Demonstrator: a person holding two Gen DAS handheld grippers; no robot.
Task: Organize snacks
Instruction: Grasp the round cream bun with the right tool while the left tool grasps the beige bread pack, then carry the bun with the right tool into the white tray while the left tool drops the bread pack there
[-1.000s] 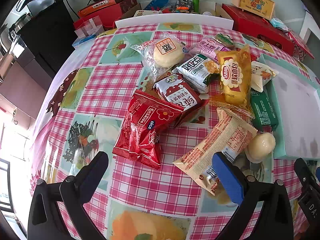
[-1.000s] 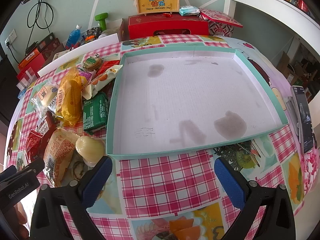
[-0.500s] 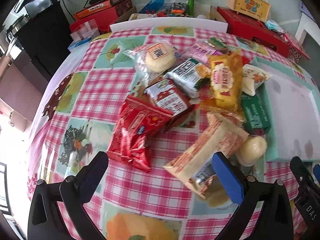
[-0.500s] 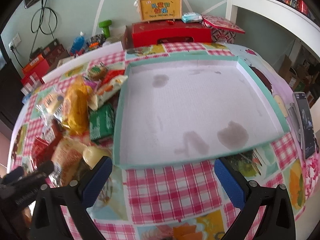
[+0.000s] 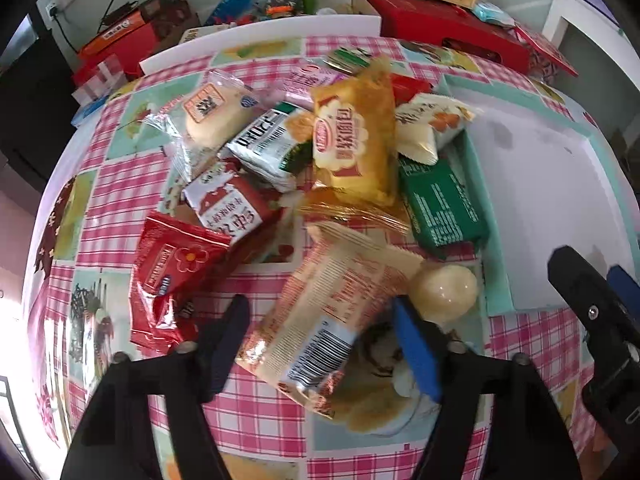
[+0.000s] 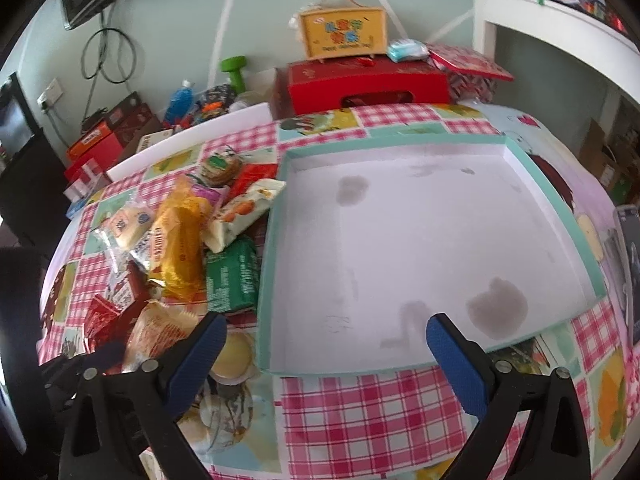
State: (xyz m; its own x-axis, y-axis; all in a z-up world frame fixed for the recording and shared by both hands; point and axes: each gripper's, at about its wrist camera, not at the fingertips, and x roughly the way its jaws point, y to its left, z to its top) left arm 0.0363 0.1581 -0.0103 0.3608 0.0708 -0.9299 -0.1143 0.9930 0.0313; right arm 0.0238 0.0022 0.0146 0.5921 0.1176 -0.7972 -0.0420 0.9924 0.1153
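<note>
A heap of wrapped snacks lies on the checked tablecloth, left of a shallow teal tray [image 5: 496,256] with a white floor. My left gripper [image 5: 320,344] is open, low over the cloth, its fingers either side of a beige packet [image 5: 332,304]. Beside that lie a red packet [image 5: 172,280], a pale round bun [image 5: 444,292], a green packet [image 5: 440,204] and a yellow packet [image 5: 352,144]. My right gripper [image 6: 326,356] is open with nothing in it, hovering at the near rim of the tray [image 6: 420,240]. The snack heap [image 6: 180,232] sits to its left.
Red boxes [image 6: 360,84], a yellow carry case [image 6: 344,32], a green dumbbell [image 6: 234,70] and a blue bottle stand beyond the table's far edge. A phone [image 6: 628,264] lies at the table's right edge. The right gripper's black body [image 5: 592,308] sits close to the right of the left one.
My left gripper has moved forward and down onto the beige packet, and its fingers have drawn closer together around it. The right gripper has shifted slightly left, staying open.
</note>
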